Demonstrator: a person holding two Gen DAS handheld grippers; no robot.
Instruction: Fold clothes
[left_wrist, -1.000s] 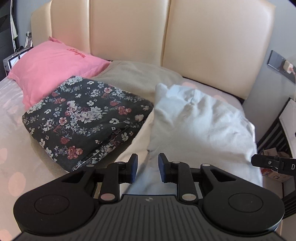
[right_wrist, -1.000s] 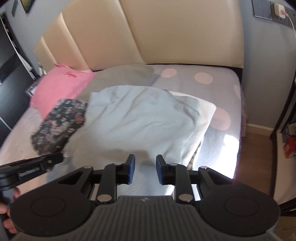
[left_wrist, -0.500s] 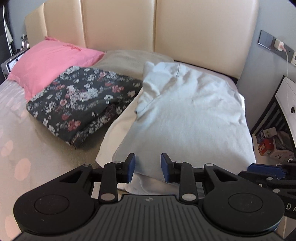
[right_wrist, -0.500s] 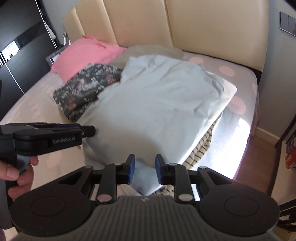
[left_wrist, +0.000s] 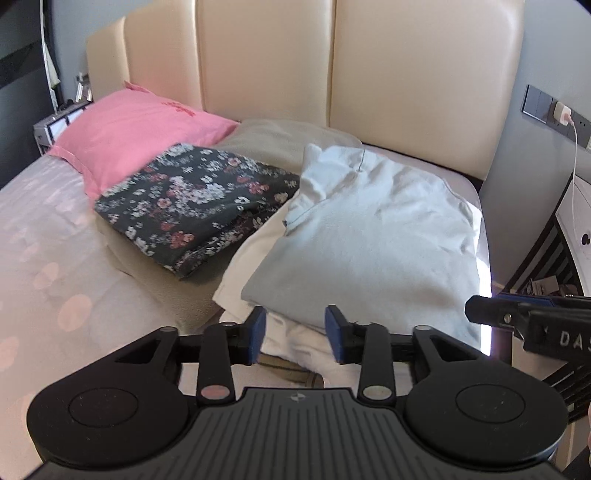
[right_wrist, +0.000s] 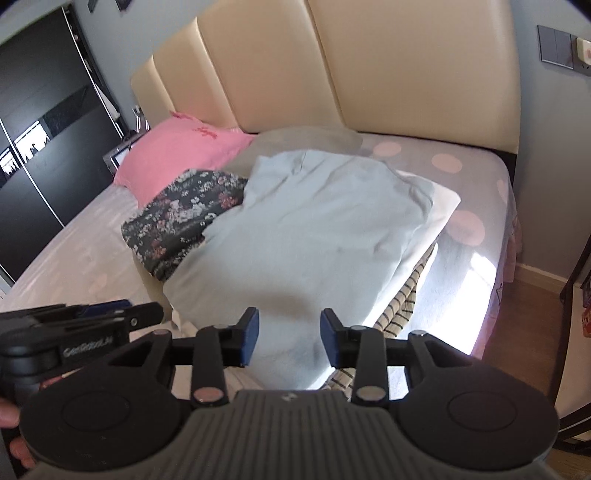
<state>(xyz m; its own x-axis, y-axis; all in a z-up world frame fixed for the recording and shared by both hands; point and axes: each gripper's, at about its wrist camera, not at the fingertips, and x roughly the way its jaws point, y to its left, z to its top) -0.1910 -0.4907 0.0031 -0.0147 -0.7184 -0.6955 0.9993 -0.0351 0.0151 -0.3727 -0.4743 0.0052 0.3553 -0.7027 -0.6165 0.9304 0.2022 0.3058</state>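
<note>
Both grippers have drawn back from the pale blue garment, which now lies folded on the stack by the bed's right edge, so this fold looks finished. Left gripper and right gripper are opening their jaws, pads apart with nothing between them, hovering just before the garment's near edge. Beside it lies the folded floral garment.
</note>
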